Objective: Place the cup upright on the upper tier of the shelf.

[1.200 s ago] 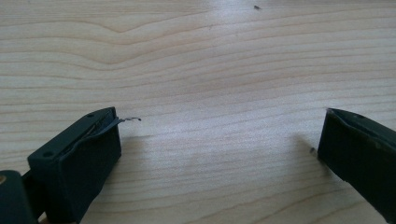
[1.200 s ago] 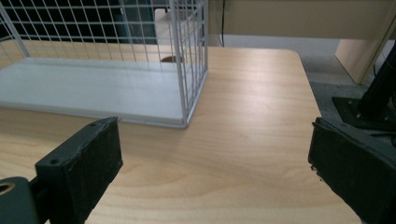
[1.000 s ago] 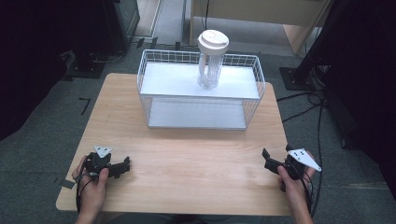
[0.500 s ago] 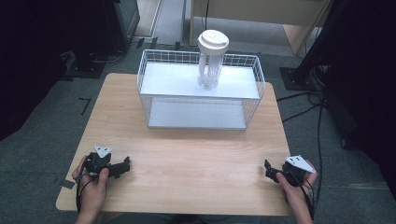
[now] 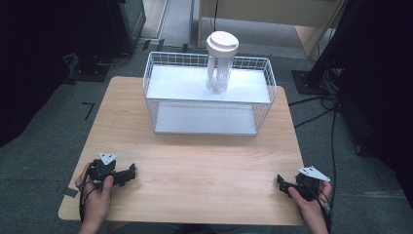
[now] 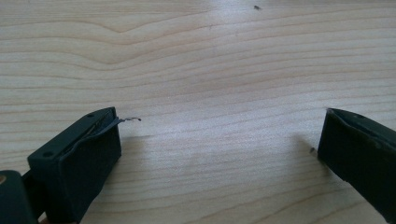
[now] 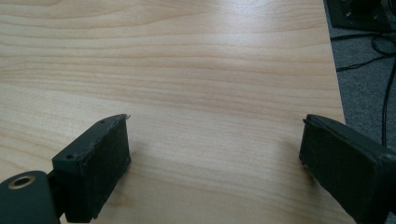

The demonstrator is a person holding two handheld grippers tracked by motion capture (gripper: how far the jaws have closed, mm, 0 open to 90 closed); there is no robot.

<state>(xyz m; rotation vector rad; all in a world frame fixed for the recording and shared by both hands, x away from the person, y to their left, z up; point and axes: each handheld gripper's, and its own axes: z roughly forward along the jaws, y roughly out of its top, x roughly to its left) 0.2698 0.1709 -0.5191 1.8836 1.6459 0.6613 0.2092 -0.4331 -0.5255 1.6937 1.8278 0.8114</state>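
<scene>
A white wire rack [image 5: 209, 97] with two shelves stands at the far middle of the wooden table [image 5: 195, 165]. On its top shelf stands a clear tumbler with a white lid [image 5: 220, 63], upright. My left gripper [image 5: 127, 174] rests low on the table's near left corner, open, with bare wood between its jaws [image 6: 219, 135]. My right gripper [image 5: 282, 184] lies at the near right corner, open as well, nothing between its jaws [image 7: 215, 140]. Both are far from the rack.
The table's right edge [image 7: 334, 74] runs close beside my right gripper, with grey floor and black cables [image 5: 321, 105] past it. Dark furniture stands beyond the table on the left and right. Bare wood stretches between the grippers and the rack.
My right gripper has moved down toward the table's near right corner and settled lower. The left gripper has stayed in place.
</scene>
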